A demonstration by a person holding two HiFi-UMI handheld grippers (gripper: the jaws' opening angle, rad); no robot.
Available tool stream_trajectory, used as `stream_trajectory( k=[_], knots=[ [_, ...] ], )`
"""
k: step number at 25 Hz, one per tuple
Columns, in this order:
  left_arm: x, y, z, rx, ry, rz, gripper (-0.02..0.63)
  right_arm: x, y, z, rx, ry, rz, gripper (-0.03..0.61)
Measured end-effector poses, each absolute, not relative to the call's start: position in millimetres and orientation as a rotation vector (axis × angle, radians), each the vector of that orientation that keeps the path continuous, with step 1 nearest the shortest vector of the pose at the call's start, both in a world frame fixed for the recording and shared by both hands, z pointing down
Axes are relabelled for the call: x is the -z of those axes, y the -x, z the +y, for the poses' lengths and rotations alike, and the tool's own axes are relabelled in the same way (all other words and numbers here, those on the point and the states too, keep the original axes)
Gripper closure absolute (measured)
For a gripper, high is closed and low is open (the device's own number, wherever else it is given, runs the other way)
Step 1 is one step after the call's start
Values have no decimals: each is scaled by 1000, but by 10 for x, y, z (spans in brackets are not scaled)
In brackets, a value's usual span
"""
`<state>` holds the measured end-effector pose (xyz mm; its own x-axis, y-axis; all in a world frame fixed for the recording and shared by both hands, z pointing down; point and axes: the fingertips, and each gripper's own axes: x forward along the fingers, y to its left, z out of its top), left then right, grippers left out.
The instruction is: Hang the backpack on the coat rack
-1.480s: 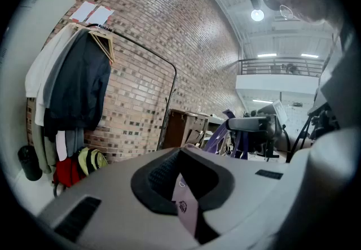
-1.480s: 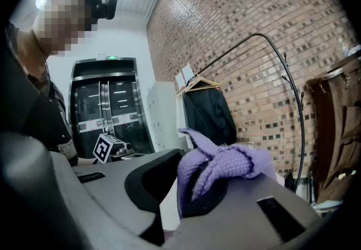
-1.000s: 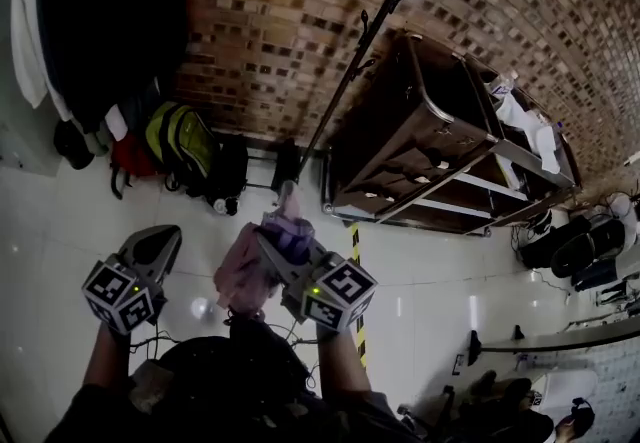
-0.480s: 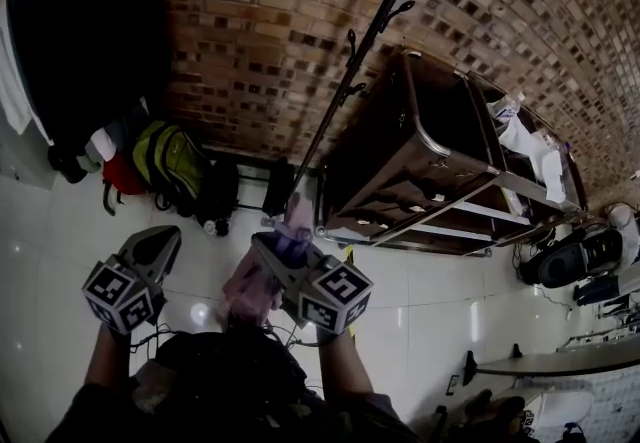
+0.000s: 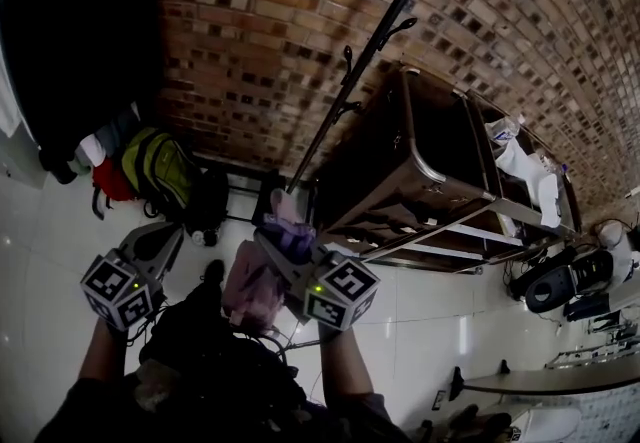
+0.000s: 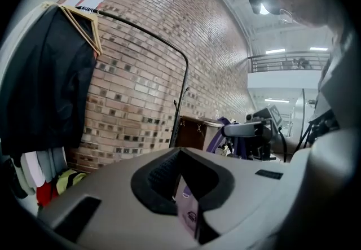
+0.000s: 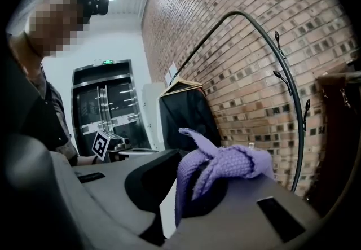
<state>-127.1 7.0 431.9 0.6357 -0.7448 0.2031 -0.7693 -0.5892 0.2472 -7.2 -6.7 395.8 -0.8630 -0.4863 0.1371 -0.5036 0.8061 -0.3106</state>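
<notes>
A pink and lilac backpack [image 5: 250, 286] hangs below my right gripper [image 5: 288, 231], which is shut on its purple knitted strap [image 7: 225, 167]. The strap bunches over the jaws in the right gripper view. My left gripper [image 5: 160, 239] stays apart on the left with its jaws together; a pale lilac sliver [image 6: 186, 209] shows in the slit between them, and I cannot tell whether it is gripped. The coat rack [image 5: 370, 46] is a thin black curved pole with small hooks, standing against the brick wall just ahead; it shows as coat rack [image 7: 294, 102] and coat rack [image 6: 181, 102] too.
A dark wooden cart with a metal frame [image 5: 430, 171] stands right of the rack. A yellow-green backpack [image 5: 160, 166] and a red bag [image 5: 110, 181] lie on the floor at the left, under a hanging black coat [image 5: 70, 41]. White tiled floor lies beneath.
Both grippers and the backpack have come nearer to the brick wall and the rack's foot. The grip on the strap is unchanged.
</notes>
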Motion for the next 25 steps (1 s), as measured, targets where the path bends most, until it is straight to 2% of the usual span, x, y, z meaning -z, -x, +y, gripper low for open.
stream_trajectory(
  k=[9,25],
  knots=[
    [-4512,1103,-920,-101,-2576,-1145,601,-3875,76,-941,-490,-797,-2941,571],
    [-4439,1116,-3052,-90,-2592,-1107,601,-3497,45,-3204,-361,-863,-2898,571]
  ],
)
